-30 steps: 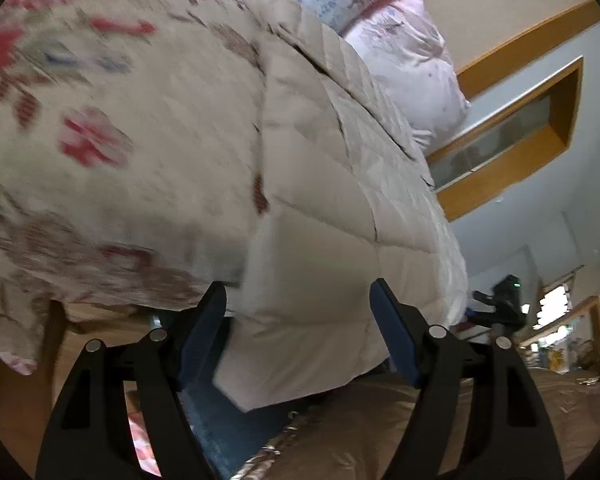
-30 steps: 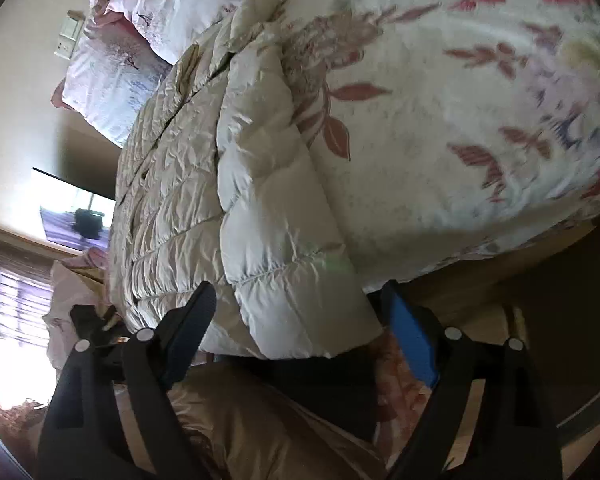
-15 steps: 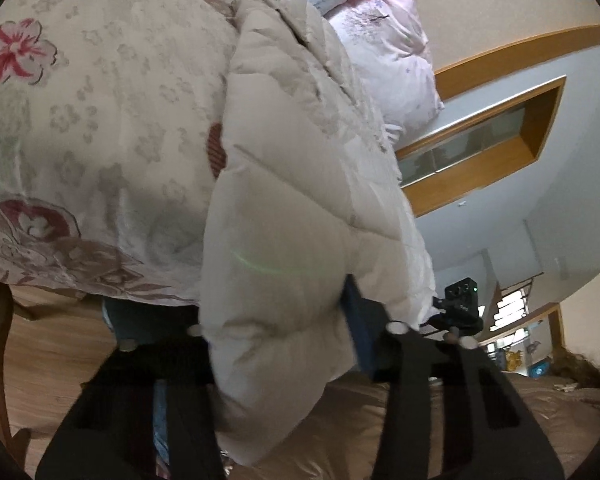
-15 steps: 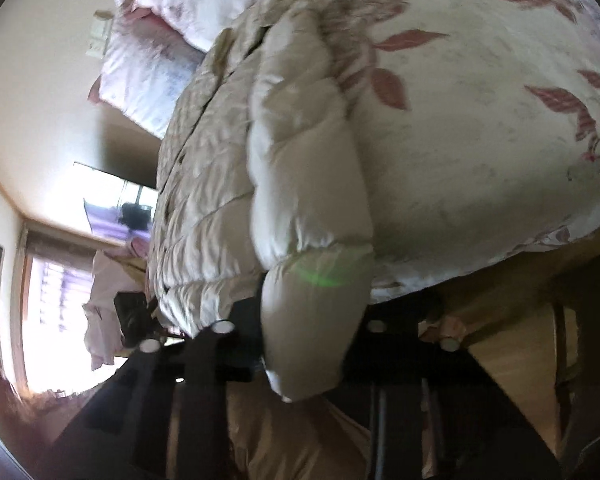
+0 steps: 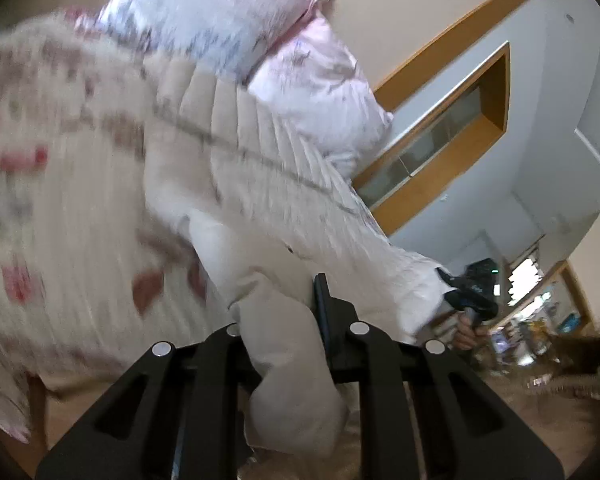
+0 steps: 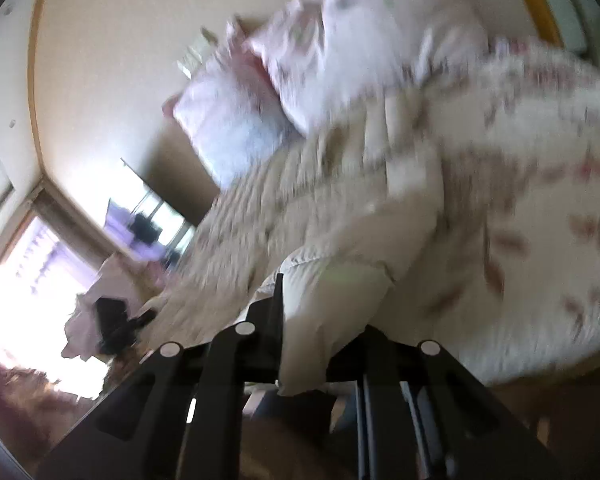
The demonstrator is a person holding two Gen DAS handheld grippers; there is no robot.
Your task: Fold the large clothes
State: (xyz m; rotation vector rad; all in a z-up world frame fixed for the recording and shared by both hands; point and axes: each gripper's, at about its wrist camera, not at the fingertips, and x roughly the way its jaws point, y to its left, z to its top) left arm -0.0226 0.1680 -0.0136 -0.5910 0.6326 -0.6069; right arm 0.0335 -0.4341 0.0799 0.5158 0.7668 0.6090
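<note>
Cream quilted puffy coat (image 5: pixel 260 184), hem corners pinched by just-closed left gripper (image 5: pixel 284 320), right gripper (image 6: pixel 320 320), floral bedspread (image 5: pixel 60 200) beneath

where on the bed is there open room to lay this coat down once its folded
The widest open stretch is the flowered bedspread, bordered by the quilted coat on one side and the bed's outer edge on the other. It is crowded toward the pillows at the head, and the coat's strip is taken. The left claw and right claw both pinch its hem.
</note>
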